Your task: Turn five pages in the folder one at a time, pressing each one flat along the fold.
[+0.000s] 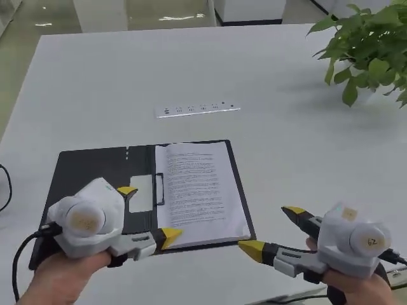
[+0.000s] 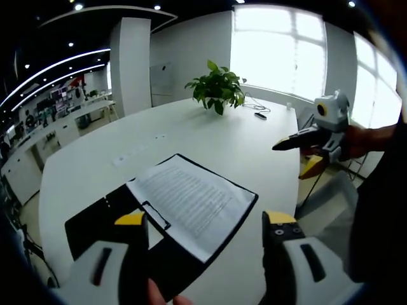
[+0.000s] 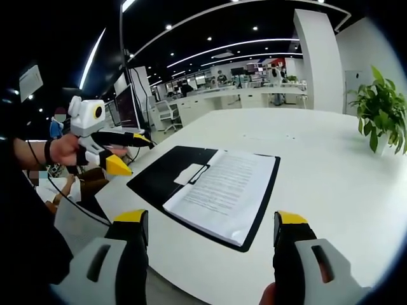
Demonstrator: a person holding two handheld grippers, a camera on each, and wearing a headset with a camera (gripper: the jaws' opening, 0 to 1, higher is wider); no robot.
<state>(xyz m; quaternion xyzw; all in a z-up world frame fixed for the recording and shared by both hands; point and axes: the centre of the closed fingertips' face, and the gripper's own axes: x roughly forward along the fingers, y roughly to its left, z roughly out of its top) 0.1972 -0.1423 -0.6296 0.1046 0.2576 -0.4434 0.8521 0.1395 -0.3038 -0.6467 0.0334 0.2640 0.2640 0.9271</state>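
One folder (image 1: 152, 189) on white table (image 1: 289, 130), probably office (image 3: 241, 70).

This is an open-plan office. A large white bench (image 1: 286, 146) carries a white power strip (image 1: 197, 109) at its middle and a leafy potted plant (image 1: 372, 44) at the upper right of the head view. In the right gripper view, long curved light strips (image 3: 229, 46) run across a dark ceiling above rows of desks (image 3: 254, 95) in the upper middle, with a monitor (image 3: 127, 105) and an office chair (image 3: 166, 114) at the left. In the left gripper view, tall bright windows (image 2: 280, 47) take the upper right, and a white column (image 2: 130, 63) stands at the upper left.
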